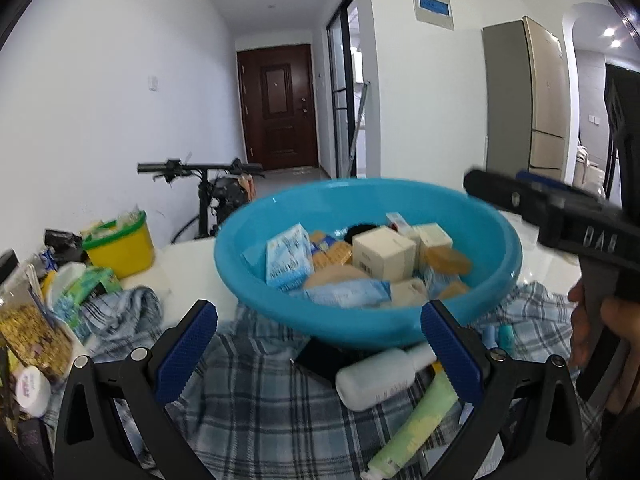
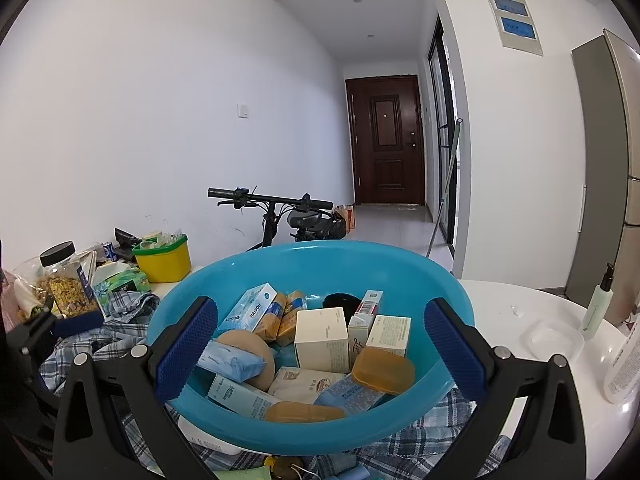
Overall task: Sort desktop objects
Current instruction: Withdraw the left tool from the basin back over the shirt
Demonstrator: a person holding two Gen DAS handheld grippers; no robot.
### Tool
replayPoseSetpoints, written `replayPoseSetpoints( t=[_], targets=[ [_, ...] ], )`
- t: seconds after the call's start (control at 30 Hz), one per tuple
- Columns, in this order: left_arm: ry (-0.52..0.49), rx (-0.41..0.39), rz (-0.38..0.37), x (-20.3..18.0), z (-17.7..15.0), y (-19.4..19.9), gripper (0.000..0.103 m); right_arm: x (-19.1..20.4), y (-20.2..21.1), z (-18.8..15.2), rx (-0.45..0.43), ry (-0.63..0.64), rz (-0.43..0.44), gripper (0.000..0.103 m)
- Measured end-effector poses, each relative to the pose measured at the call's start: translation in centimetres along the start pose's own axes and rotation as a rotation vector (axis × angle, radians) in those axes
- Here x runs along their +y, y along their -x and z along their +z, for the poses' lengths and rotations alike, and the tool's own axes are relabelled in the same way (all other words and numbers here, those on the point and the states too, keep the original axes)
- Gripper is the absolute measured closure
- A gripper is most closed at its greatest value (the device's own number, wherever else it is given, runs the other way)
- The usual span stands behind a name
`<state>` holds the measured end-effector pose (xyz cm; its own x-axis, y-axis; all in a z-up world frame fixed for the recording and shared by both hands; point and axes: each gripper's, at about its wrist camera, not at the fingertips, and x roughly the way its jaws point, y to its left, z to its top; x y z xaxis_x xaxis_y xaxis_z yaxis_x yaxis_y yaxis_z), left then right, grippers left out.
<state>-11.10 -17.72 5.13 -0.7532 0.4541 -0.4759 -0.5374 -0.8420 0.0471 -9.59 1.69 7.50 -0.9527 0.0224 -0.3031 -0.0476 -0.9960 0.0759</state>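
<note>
A blue plastic basin [image 1: 280, 272] [image 2: 440, 280] sits on a plaid cloth [image 1: 256, 400] on the white table. It holds several small boxes, among them a cream box [image 1: 382, 254] [image 2: 322, 338], blue packets and amber soap bars. My left gripper [image 1: 320, 352] is open and empty, just in front of the basin over the cloth. A white bottle [image 1: 380, 378] and a pale green tube [image 1: 416, 428] lie by its right finger. My right gripper [image 2: 322, 352] is open and empty, hovering over the basin's near side; it also shows at the right of the left wrist view [image 1: 560, 220].
A yellow tub with a green rim [image 1: 120, 246] [image 2: 164, 260], a jar of snacks [image 2: 68, 284], tissue packs and pouches crowd the table's left. A clear lidded box [image 2: 554, 340] and pump bottles [image 2: 598, 304] stand right. A bicycle [image 2: 276, 208] is behind the table.
</note>
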Motion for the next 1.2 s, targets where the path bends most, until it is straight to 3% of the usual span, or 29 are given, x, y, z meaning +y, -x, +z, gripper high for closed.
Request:
replayPoseSetpoints(
  t=[0.2, 0.47, 0.67, 0.9, 1.03, 1.13, 1.2],
  targets=[
    [0.014, 0.106, -0.066, -0.8, -2.0, -2.7, 0.000, 0.0, 0.0, 0.0, 0.002, -0.001, 0.000, 0.000],
    [-0.082, 0.221, -0.050, -3.3, -3.5, -5.3, 0.000, -0.5, -0.1, 0.0, 0.004, -0.009, -0.002, 0.000],
    [-0.028, 0.270, -0.085, -2.7, -3.5, -6.6, 0.000, -0.3, -0.2, -0.2, 0.007, 0.000, -0.002, 0.000],
    [-0.038, 0.360, -0.110, -3.2, -3.9, -8.5, 0.000, -0.2, -0.3, -0.5, 0.014, 0.009, -0.002, 0.000],
    [-0.030, 0.401, -0.096, -2.9, -4.2, -9.4, 0.014, -0.2, -0.3, -0.5, 0.014, 0.009, -0.002, 0.000],
    [0.008, 0.394, -0.125, -2.3, -4.3, -9.4, 0.036, -0.2, -0.3, -0.6, 0.016, 0.012, -0.003, 0.000],
    [0.017, 0.371, -0.134, -2.1, -4.2, -8.9, 0.037, -0.1, -0.3, -0.7, 0.018, 0.014, -0.004, 0.000]
  ],
)
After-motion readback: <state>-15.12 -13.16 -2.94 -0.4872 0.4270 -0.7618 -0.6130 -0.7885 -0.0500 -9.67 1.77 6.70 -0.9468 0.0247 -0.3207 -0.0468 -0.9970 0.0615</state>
